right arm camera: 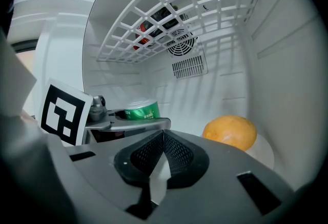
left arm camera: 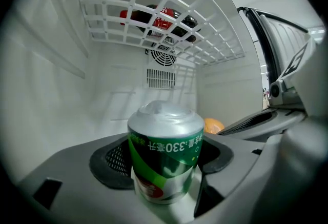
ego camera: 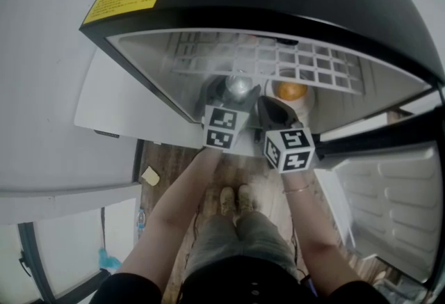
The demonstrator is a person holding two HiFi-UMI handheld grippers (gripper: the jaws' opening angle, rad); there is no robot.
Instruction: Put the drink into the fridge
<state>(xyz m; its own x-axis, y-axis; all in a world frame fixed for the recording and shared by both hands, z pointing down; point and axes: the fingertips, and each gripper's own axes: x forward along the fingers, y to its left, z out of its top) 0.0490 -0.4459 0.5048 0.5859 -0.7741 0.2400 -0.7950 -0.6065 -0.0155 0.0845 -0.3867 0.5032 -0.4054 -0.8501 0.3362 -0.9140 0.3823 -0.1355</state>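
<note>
the green can [left arm camera: 165, 151] is pinched by the left gripper [ego camera: 229, 104] and is held inside the fridge [left arm camera: 113, 79], with the wire shelf [left arm camera: 154, 7] at 12 o'clock. whether it rests on the white fridge floor cannot be told, so setting down and release are judged left. at its 3 o'clock the right gripper [right arm camera: 161, 154] is pressed together, empty, near an orange [right arm camera: 229, 131]. a wooden floor [ego camera: 208, 177] is seen below.

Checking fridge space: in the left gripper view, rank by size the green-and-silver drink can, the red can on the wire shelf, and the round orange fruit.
1. Green-and-silver drink can, nearest the camera.
2. Red can.
3. Round orange fruit, partly hidden, so unsure.
</note>
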